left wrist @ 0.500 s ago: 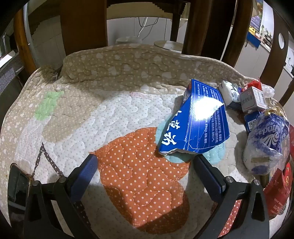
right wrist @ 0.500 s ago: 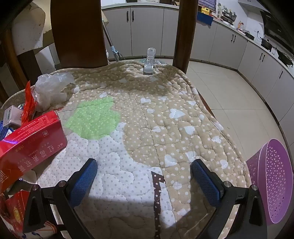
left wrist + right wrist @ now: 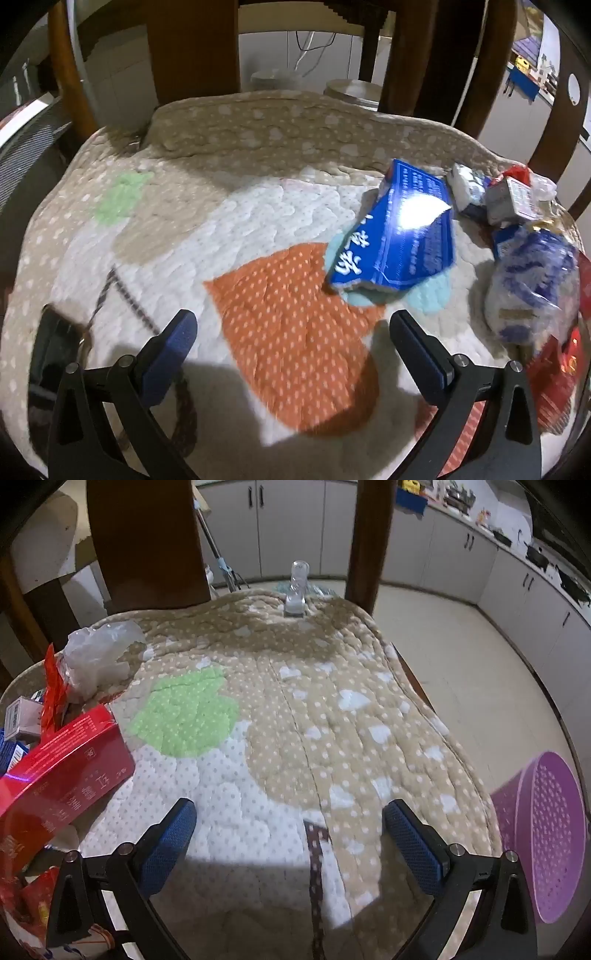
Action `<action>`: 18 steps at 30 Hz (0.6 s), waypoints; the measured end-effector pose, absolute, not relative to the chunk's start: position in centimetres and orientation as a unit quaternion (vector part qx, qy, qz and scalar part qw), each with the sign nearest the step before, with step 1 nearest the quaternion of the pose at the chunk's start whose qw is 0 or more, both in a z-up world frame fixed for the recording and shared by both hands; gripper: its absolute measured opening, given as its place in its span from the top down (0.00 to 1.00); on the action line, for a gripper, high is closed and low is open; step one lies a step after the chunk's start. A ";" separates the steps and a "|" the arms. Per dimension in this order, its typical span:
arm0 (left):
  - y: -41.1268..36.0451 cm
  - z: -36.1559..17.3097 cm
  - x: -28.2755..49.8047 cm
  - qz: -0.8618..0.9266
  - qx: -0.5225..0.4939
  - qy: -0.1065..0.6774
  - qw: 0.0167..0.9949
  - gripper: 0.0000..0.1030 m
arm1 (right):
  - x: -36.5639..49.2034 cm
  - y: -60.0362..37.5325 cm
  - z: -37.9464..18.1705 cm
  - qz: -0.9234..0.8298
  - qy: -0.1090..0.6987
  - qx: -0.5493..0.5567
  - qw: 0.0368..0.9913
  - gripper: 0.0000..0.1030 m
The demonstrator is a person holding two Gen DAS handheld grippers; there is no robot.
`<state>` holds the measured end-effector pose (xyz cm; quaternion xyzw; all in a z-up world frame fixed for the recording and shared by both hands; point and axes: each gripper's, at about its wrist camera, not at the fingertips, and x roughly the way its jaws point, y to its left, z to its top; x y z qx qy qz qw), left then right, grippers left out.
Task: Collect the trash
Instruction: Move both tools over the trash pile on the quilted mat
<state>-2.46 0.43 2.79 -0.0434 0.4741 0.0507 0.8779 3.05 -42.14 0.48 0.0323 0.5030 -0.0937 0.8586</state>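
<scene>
A flattened blue carton (image 3: 402, 236) lies on the quilted cover (image 3: 236, 221), ahead and right of my left gripper (image 3: 291, 332), which is open and empty. A blue-and-clear plastic bag (image 3: 532, 280), small boxes (image 3: 513, 199) and red packaging (image 3: 554, 387) pile up at the right. In the right wrist view a red box (image 3: 62, 775), a crumpled clear bag (image 3: 99, 653) and a small grey box (image 3: 22, 716) lie at the left. My right gripper (image 3: 290, 812) is open and empty over the cover. A purple basket (image 3: 543, 834) stands on the floor at the right.
A dark phone (image 3: 55, 343) lies at the left edge of the cover. Wooden chair backs (image 3: 192, 48) stand behind the table. A clear clip-like object (image 3: 295, 594) sits at the far edge. Kitchen cabinets (image 3: 517, 576) line the tiled floor.
The left wrist view has shifted slightly, and the blue carton now sits a little further right and higher. The right wrist view has barely changed.
</scene>
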 end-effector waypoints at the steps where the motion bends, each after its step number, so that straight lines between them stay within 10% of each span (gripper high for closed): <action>1: 0.3 3.5 -3.1 0.053 -0.041 0.471 0.880 0.00 | 2.5 -42.2 0.7 -0.092 0.504 0.039 0.858 0.02; 18: -6.3 13.7 -13.2 0.047 0.013 0.415 0.908 0.00 | -15.7 -38.5 9.9 -0.024 0.404 0.062 0.913 0.03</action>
